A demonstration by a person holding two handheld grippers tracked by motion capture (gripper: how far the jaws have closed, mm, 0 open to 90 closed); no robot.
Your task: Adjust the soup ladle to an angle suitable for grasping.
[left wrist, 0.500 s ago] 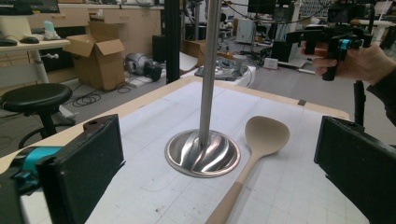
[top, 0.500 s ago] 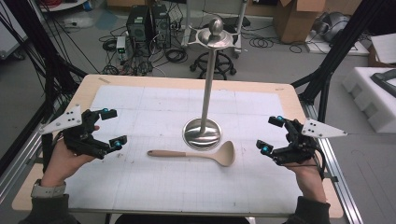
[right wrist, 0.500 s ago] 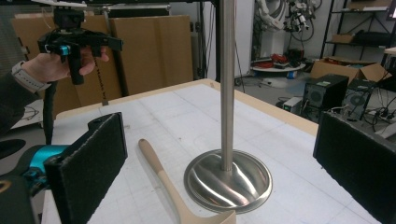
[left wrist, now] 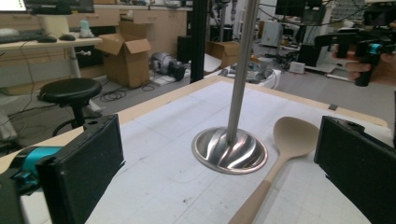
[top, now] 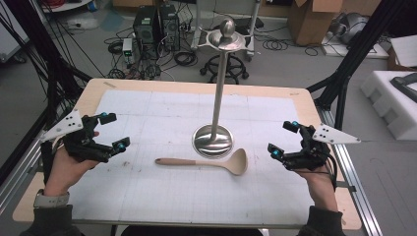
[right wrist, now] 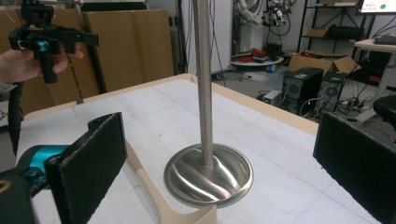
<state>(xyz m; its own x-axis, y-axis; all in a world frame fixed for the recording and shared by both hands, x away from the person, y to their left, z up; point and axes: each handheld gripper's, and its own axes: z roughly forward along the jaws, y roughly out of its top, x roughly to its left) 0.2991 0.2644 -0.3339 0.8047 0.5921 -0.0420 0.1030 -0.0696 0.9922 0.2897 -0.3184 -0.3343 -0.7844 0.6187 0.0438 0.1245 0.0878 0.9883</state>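
A tan wooden spoon (top: 206, 162) lies flat on the white mat, bowl to the right, just in front of a steel stand's round base (top: 213, 141). The stand's pole (top: 218, 88) rises to a dish with a ball on top (top: 226, 35). My left gripper (top: 112, 131) hovers at the table's left, open and empty, its jaws facing the stand (left wrist: 229, 150) and the spoon (left wrist: 280, 154). My right gripper (top: 282, 139) is held at the right, open and empty, facing the stand's base (right wrist: 208, 174) with the spoon's handle (right wrist: 154, 198) low in its view.
The wooden table (top: 196, 87) carries a white gridded mat (top: 162, 196). Behind it on the floor are computer towers (top: 156, 24), cables and a black stool (top: 225, 66). White foam blocks (top: 393, 96) sit off to the right.
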